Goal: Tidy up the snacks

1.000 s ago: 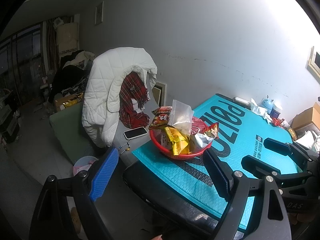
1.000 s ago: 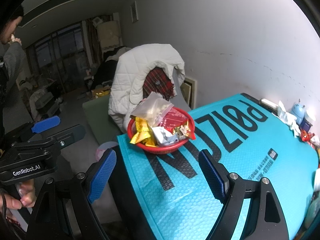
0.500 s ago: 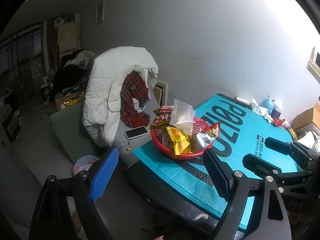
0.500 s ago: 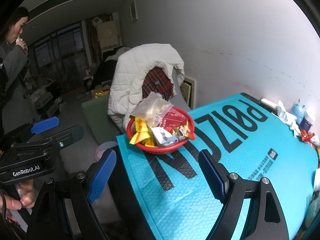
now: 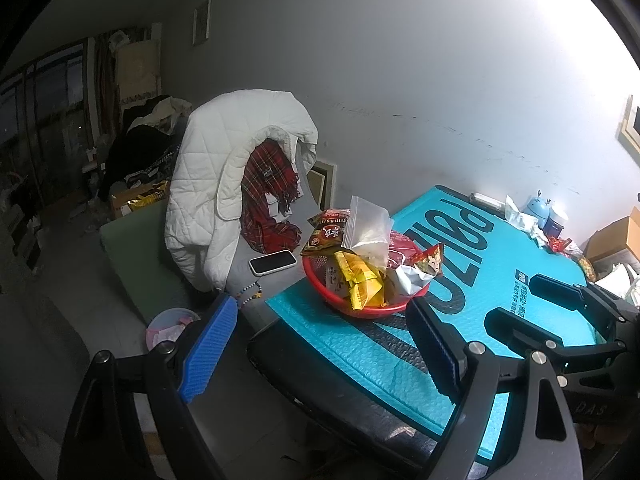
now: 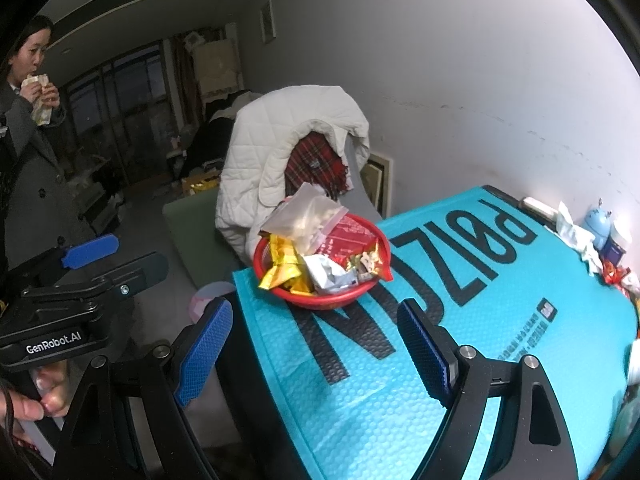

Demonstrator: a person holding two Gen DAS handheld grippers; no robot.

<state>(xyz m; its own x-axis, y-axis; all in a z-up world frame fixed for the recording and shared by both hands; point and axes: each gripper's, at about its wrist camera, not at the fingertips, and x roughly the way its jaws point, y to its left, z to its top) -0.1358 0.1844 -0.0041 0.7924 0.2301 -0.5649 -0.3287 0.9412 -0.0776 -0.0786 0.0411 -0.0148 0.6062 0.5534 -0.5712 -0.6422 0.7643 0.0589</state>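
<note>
At the near corner of a teal bubble-textured mat (image 6: 400, 400) printed with big black letters sat a round red plastic basket (image 6: 324, 300) heaped with crinkly snack packets (image 5: 360, 284) and a clear zip bag (image 6: 304, 220). The left gripper (image 5: 320, 344), marked "GenRobot.AI", and the right gripper (image 6: 316, 344) hung wide apart, empty.

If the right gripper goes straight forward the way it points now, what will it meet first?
Probably the teal mat on the table, bare between the open right gripper fingers. The red basket of snacks lies farther along that line; depth is hard to judge.
</note>
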